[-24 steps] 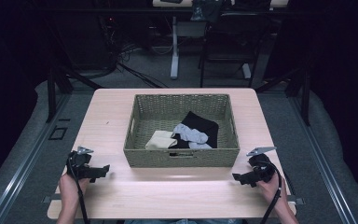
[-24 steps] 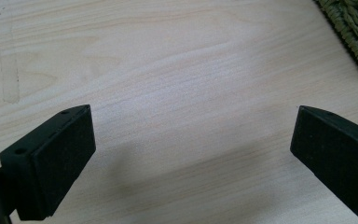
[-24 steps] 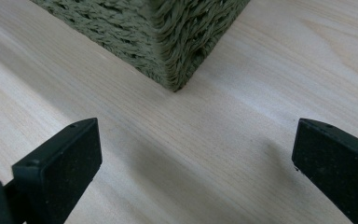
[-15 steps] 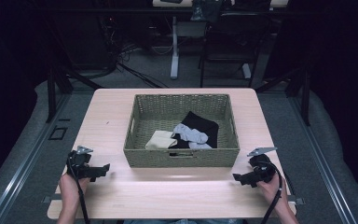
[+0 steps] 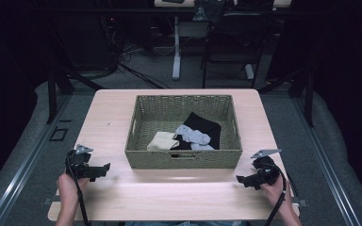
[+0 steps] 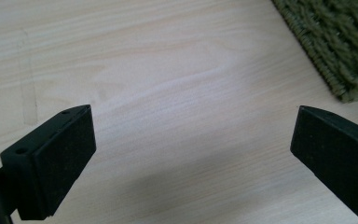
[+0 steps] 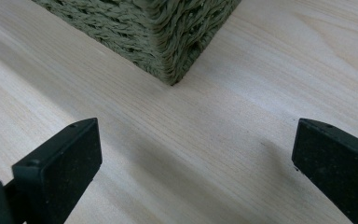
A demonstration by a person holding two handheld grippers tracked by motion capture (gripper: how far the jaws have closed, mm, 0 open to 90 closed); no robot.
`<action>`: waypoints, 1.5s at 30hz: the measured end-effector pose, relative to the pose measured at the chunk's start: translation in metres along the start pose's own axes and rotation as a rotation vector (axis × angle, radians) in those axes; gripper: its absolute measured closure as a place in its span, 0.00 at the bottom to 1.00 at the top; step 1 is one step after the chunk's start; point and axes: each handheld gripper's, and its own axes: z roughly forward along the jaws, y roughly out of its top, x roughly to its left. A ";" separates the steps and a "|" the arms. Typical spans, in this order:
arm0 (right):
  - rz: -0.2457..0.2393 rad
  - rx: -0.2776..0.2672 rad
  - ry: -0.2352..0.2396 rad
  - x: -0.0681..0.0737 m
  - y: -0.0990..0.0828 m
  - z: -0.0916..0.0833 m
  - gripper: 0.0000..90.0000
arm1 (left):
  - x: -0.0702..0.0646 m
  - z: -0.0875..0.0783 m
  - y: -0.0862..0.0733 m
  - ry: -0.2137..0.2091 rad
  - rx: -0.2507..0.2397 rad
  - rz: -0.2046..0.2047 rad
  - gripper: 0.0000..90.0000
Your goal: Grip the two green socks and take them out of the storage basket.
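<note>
Sitting square in the middle of the light wooden table (image 5: 122,113), the woven basket (image 5: 184,157) is the thing both grippers face. Its long axis runs across the table from the person's left to right, with its short sides toward the table's two ends and a handle slot in the near wall.

Inside the basket lie folded cloth pieces: a cream one (image 5: 161,141) against the near wall toward the left, a grey one (image 5: 193,135) just right of it and touching it, and a black one (image 5: 202,123) behind the grey, reaching toward the basket's right wall. Whether these are socks or other small garments is hard to say from the high view.

The left gripper (image 5: 104,167) is held low over the table near the basket's near-left corner, pointing toward the right, roughly along the basket's front wall. In the left gripper view its jaws stand wide apart with only bare tabletop between them, and a corner of the basket sits at the upper right.

The right gripper (image 5: 239,179) is held near the basket's near-right corner, pointing left toward the other gripper. In the right gripper view its jaws are likewise spread wide and grip nothing; the basket's corner (image 7: 172,70) stands just beyond them, apart from both pads.
</note>
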 end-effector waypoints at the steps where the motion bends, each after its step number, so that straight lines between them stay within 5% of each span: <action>1: 0.001 -0.004 0.000 0.000 0.000 0.001 0.01 | -0.001 -0.002 0.001 -0.003 -0.006 0.003 0.00; 12: 0.002 0.001 0.000 0.000 -0.001 0.001 0.01 | -0.019 -0.025 0.024 -0.035 -0.073 0.031 0.00; 29: 0.014 0.011 -0.005 -0.002 -0.002 0.003 0.01 | -0.025 -0.047 0.070 -0.087 -0.099 0.057 0.00; 45: 0.004 0.016 -0.012 -0.002 -0.002 0.002 0.01 | -0.061 -0.030 0.136 -0.167 -0.082 0.169 0.00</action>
